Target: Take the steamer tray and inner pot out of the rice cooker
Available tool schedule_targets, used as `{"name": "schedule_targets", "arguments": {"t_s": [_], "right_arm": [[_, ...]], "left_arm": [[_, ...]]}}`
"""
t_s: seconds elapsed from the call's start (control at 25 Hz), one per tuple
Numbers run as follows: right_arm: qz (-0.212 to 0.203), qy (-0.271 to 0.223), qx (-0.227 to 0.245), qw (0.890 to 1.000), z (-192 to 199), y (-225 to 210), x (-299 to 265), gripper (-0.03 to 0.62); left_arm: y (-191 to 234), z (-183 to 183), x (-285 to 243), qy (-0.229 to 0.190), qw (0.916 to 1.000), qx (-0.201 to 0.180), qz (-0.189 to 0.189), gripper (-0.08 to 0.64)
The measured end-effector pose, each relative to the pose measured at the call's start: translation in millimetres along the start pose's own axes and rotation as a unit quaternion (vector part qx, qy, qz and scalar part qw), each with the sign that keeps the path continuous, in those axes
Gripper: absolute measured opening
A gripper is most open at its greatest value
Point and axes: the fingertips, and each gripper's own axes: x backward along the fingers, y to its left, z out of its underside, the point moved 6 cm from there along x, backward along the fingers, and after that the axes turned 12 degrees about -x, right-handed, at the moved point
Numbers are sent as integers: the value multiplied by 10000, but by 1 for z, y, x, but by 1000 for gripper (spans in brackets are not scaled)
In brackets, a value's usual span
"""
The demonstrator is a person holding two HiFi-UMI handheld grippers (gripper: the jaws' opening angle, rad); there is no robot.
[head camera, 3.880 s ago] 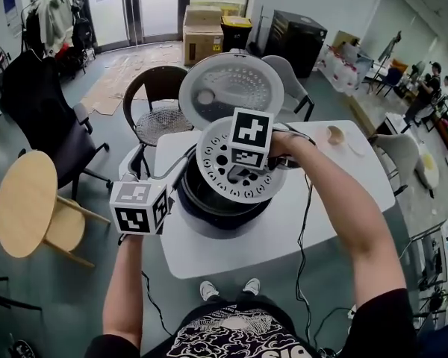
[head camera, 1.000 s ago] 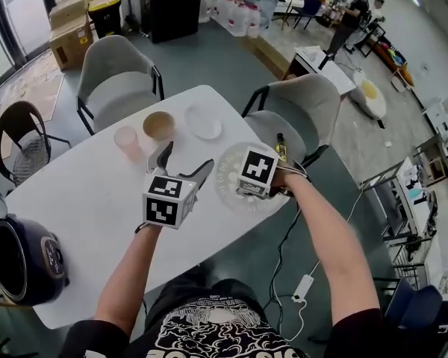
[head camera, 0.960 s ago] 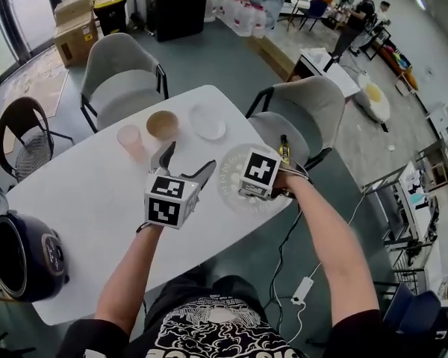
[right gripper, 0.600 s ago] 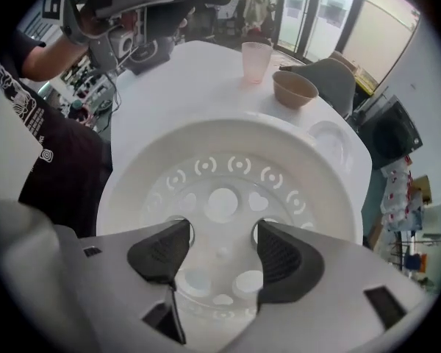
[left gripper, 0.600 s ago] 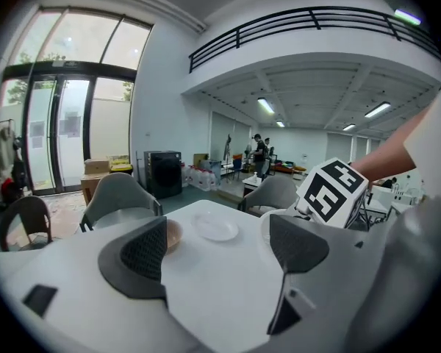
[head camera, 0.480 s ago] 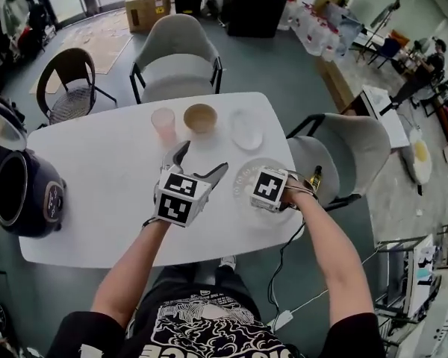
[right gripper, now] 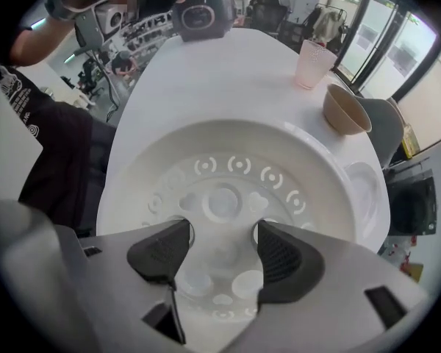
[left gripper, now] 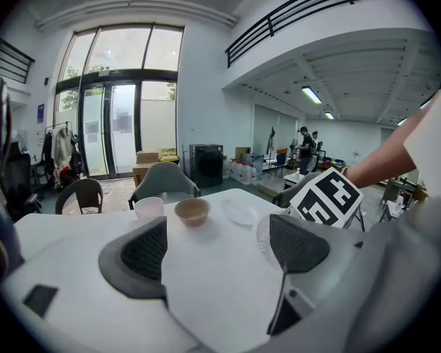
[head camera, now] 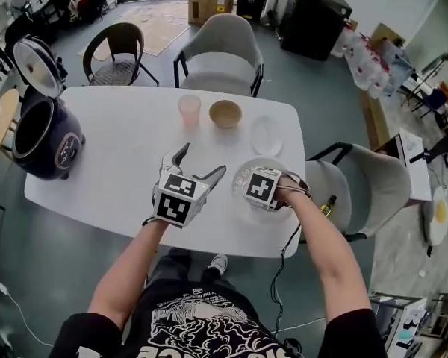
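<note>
One steamer tray [right gripper: 235, 160] in right tongs [right gripper: 222, 232], left tongs [left gripper: 217, 230] spread

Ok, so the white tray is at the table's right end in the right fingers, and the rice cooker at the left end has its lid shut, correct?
No: the head view shows the rice cooker at the left end with its lid open. The white tray is at the table's right end, in the fingers of the right gripper.

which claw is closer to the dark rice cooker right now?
Left. The left claw hangs mid-table, right of the dark round rice cooker; the right claw is farther right, gripping the white perforated plastic steamer tray.
</note>
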Motion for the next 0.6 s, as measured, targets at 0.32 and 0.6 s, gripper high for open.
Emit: {"name": "schedule_targets", "arguments": {"t_s": [0.32, 0.6], "right_arm": [[-55, 138, 368, 9992, -1, -7, -7, 307], [-126, 109, 535, 9984, -12, -9, -15, 308]], "left_arm": [[5, 6, 22, 176, 9982, 178, -551, 439], [14, 8, 26, 207, 9974, 207, -665, 439]]}}
